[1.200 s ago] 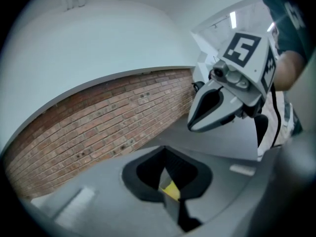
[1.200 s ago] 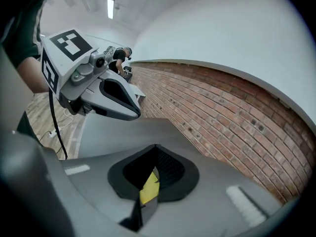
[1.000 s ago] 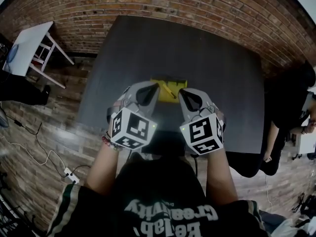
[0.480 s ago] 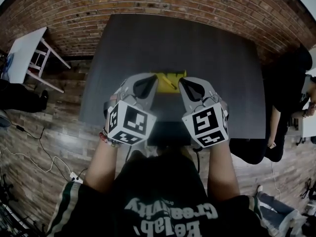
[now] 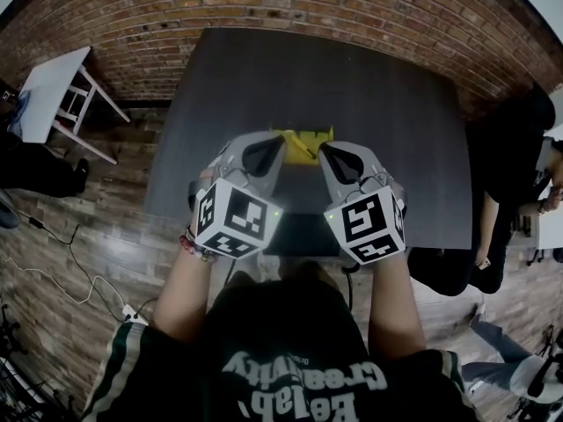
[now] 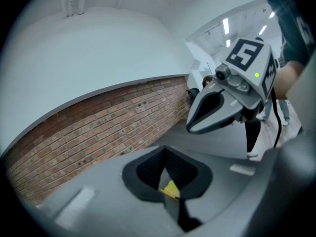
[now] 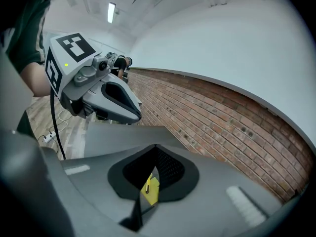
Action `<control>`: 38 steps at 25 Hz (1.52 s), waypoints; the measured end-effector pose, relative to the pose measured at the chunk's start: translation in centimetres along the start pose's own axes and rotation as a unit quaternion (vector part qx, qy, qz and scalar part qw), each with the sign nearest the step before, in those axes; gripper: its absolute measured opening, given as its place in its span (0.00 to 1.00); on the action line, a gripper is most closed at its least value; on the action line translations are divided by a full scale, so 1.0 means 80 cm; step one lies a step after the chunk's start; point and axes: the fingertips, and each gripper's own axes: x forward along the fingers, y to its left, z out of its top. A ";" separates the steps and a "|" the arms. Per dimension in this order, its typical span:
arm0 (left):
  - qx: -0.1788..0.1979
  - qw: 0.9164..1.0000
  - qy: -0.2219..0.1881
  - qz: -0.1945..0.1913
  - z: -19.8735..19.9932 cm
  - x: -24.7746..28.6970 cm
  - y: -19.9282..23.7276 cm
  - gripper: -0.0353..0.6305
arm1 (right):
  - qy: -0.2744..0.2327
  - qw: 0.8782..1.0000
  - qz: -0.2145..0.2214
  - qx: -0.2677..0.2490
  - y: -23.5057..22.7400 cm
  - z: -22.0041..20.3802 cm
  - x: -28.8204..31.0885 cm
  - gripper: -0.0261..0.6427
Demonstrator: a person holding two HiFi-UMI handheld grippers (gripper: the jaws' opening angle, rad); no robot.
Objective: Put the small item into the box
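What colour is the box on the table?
The box is yellow, shown best in the head view.

Matt dark table (image 5: 352,104), rough brick wall (image 5: 308,3)

The head view looks steeply down from above the person's chest onto the dark table (image 5: 352,86), with the brick wall (image 5: 308,7) at the top. Each gripper view sits close behind its own jaws and faces low across the table toward that wall. The left one catches the right gripper (image 6: 192,126), and the right one catches the left gripper (image 7: 137,116). All three share the yellow box (image 5: 317,134).
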 end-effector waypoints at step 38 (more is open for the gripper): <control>0.000 0.997 0.037 0.063 0.069 -0.158 -0.231 0.06 | -0.067 0.997 0.038 -0.005 0.125 -0.051 -0.235 0.05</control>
